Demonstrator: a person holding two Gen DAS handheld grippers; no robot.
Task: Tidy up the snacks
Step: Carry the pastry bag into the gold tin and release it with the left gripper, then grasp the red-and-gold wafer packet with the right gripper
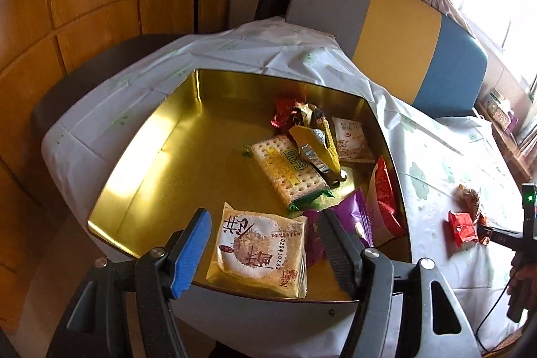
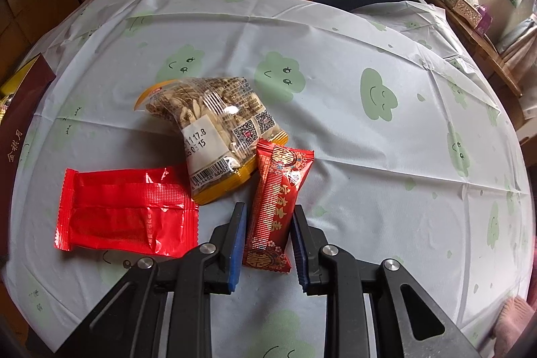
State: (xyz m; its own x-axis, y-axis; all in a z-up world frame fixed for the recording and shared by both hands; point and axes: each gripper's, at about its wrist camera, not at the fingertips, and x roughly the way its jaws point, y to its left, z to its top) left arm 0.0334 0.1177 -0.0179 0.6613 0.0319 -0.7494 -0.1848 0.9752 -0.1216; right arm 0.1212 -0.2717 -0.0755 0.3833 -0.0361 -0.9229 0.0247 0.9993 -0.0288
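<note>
A gold tin box (image 1: 147,156) sits on the table and holds several snacks: a beige pastry packet (image 1: 260,252), a cracker pack (image 1: 290,171), a purple packet (image 1: 352,217) and others. My left gripper (image 1: 265,225) is open above the pastry packet, which lies in the tin between the fingers. My right gripper (image 2: 268,217) is on the table, its fingers on either side of a red patterned candy bar (image 2: 277,207), pads close to or touching the wrapper. A plain red packet (image 2: 126,212) and a bag of seeds (image 2: 208,130) lie beside it.
The table has a white cloth with green clouds (image 2: 369,140). A grey, yellow and blue chair back (image 1: 396,32) stands behind it. The tin's dark red outer wall (image 2: 20,123) shows at the left of the right wrist view. Wooden panels (image 1: 84,5) are at left.
</note>
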